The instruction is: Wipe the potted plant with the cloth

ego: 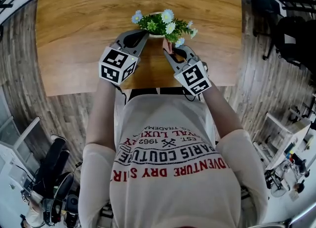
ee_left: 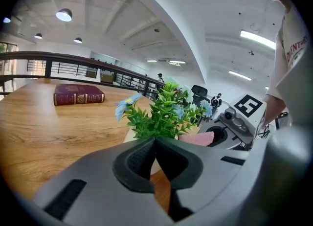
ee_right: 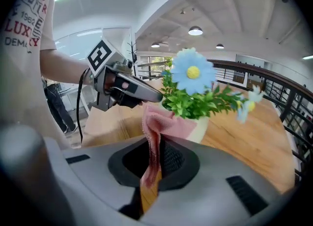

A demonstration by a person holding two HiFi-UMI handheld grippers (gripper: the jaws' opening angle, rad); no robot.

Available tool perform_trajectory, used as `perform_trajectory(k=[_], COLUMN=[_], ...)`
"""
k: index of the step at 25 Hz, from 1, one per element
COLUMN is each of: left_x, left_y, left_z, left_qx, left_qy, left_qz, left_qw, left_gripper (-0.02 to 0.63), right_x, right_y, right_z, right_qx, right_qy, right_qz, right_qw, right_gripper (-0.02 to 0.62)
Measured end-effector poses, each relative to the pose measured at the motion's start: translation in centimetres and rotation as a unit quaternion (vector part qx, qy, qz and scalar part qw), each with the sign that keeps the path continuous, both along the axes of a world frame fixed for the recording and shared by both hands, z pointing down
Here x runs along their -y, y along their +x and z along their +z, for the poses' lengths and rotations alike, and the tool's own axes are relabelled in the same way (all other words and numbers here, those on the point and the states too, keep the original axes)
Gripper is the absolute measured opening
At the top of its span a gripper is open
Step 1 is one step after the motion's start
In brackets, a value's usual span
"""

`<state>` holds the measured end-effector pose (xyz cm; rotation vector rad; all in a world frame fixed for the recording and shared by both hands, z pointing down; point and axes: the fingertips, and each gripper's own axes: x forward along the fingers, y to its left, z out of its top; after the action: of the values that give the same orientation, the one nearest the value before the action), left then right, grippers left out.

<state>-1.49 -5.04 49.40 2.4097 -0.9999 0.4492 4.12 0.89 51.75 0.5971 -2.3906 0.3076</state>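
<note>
Cloth (ee_right: pixel 159 122), pink and nubbly, is pinched between the jaws of the right hand-held gripper (ee_right: pixel 159 157). A strip hangs down through the pads, and the bunched upper part lies against the side of the cream pot (ee_right: pixel 208 128), just under the leaves. In the head view the same cloth (ego: pixel 168 46) shows as a small pink fold at the tip of the right hand-held gripper (ego: pixel 168 50), touching the near right side of the potted plant (ego: pixel 162 24).

The potted plant stands upright on the wooden desk (ego: pixel 79 24), close to the near edge and about midway along it. It has dense green sprigs with pale blue and white daisy-like flowers; one large blue bloom fills the middle of the right gripper view.

The left hand-held gripper (ego: pixel 143 34) comes in from the near left. Its jaws are together with nothing between them, as its own view shows (ee_left: pixel 155 143), and the tips sit right at the near left side of the pot. Whether they touch it cannot be told. Both grippers carry a marker cube (ego: pixel 117 65) at the back, and both point away from the person and downward.

A dark red book (ee_left: pixel 78 94) lies flat on the desk well beyond the plant, to the left in the left gripper view, with a black railing (ee_left: pixel 73 61) behind it.
</note>
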Motion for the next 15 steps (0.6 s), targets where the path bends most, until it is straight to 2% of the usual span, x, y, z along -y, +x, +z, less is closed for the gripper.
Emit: perform_trajectory(k=[9,12,15], left_x=[0.1,-0.2,-0.3], left_y=[0.0,0.1,0.1], left_z=[0.1,0.1,0.2], left_qx=[0.030,0.036,0.023], left_qy=[0.006,0.003,-0.012], left_qz=[-0.048,-0.065,-0.094], left_qw=[0.9984,0.9972,0.9953], left_gripper=[0.017,0.017,0.017], right_x=[2.9,4.7,7.0], right_y=[8.8,10.5,11.7], right_z=[1.2,0.7,0.5], right_qx=[-0.027,-0.022,-0.028], right_qy=[-0.049,-0.053,-0.045], right_qz=[0.050,0.049,0.040], right_qw=[0.997,0.997,0.998], right_gripper=[0.037,0.035,0.037])
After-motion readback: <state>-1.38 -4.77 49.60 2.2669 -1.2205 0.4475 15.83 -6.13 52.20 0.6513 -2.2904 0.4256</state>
